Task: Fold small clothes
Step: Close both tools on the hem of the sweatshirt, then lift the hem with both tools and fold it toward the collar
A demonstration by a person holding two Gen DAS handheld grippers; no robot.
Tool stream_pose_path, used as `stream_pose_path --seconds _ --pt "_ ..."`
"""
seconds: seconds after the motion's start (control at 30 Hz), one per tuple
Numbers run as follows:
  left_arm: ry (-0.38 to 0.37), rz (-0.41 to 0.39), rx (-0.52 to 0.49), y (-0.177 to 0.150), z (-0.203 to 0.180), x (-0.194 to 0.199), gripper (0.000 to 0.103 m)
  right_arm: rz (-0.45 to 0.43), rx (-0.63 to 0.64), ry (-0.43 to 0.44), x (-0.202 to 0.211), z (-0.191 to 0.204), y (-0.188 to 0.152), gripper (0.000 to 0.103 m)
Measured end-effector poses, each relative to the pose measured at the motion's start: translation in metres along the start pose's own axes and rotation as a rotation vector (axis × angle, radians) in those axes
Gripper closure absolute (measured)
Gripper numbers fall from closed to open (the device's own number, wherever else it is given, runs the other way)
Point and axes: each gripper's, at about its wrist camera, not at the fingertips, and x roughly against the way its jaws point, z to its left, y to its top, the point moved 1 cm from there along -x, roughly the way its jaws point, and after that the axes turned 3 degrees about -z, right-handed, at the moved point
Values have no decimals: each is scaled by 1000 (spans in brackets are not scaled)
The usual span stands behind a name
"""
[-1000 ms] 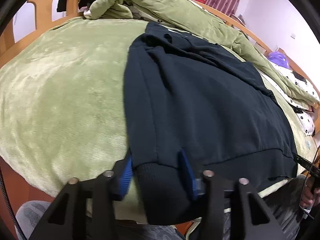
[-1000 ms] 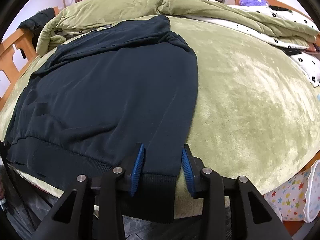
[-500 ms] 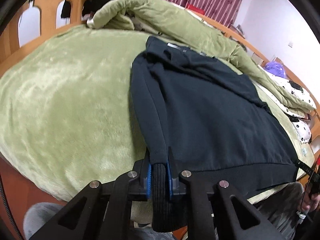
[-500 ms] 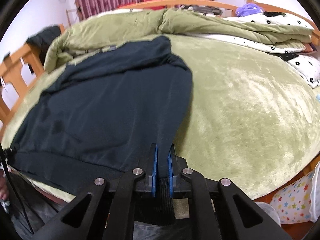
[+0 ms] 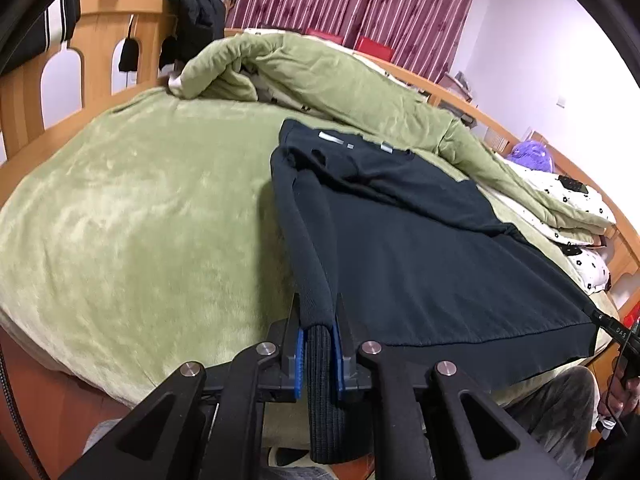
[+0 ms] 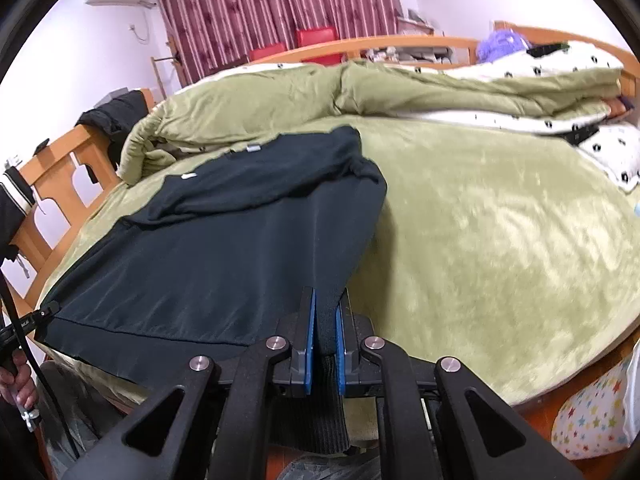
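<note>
A dark navy sweatshirt lies flat on the green fleece bed cover, collar at the far end and sleeves folded across its chest. My left gripper is shut on the left corner of the ribbed hem, which hangs down between its blue pads. In the right wrist view the same sweatshirt stretches away to the left. My right gripper is shut on the hem's right corner. Both corners are raised off the bed cover and the hem is pulled taut between them.
A rumpled green quilt and white spotted bedding are heaped along the far side. A wooden bed frame with dark clothes draped on it stands at the left. A star-patterned bag sits by the bed's near right corner.
Both grippers went from open around the hem corners to shut on them. They then rose, lifting the near edge of the sweatshirt off the bed.
</note>
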Motion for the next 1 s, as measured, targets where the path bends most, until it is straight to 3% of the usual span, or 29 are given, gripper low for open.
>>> stream_pose_path --seconds 0.53,1.0 --pt "5 -39 -49 -21 -5 54 92 -58 21 22 62 7 -14 95" --pt "74 -57 -100 -32 -15 67 93 -58 28 10 74 9 -23 95"
